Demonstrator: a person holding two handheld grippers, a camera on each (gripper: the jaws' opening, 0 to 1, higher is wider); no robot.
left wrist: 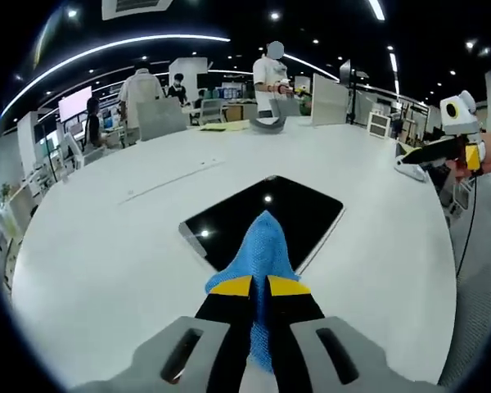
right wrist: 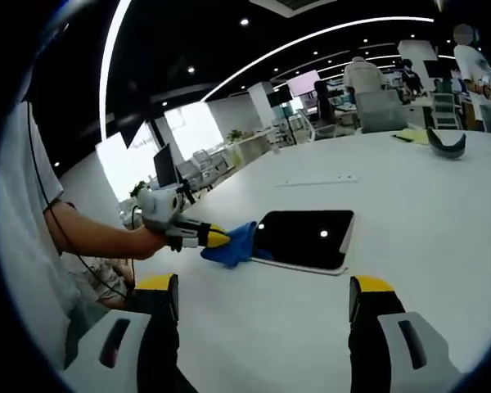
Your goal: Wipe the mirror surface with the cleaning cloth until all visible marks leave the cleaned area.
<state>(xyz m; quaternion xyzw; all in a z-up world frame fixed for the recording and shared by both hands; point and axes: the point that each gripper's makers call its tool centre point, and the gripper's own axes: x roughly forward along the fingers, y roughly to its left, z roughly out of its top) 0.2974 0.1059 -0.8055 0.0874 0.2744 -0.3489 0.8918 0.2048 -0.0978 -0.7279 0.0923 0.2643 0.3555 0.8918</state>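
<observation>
A dark rectangular mirror (left wrist: 266, 214) lies flat on the white table (left wrist: 106, 262), reflecting a ceiling light. My left gripper (left wrist: 259, 286) is shut on a blue cleaning cloth (left wrist: 263, 246), whose front part rests on the mirror's near edge. From the right gripper view the mirror (right wrist: 304, 237) lies ahead, with the blue cloth (right wrist: 233, 243) on its left edge in the left gripper (right wrist: 216, 238), held by a person's hand. My right gripper (right wrist: 262, 296) is open above the table, nothing between its jaws. It also appears at the far right (left wrist: 425, 155), apart from the mirror.
A grey curved object (left wrist: 268, 123) and yellow-green sheet (left wrist: 213, 126) lie at the table's far side. People stand and sit beyond it among desks and chairs. The person's arm (right wrist: 90, 237) and a cable run along the left. The table's edge (left wrist: 454, 270) curves on the right.
</observation>
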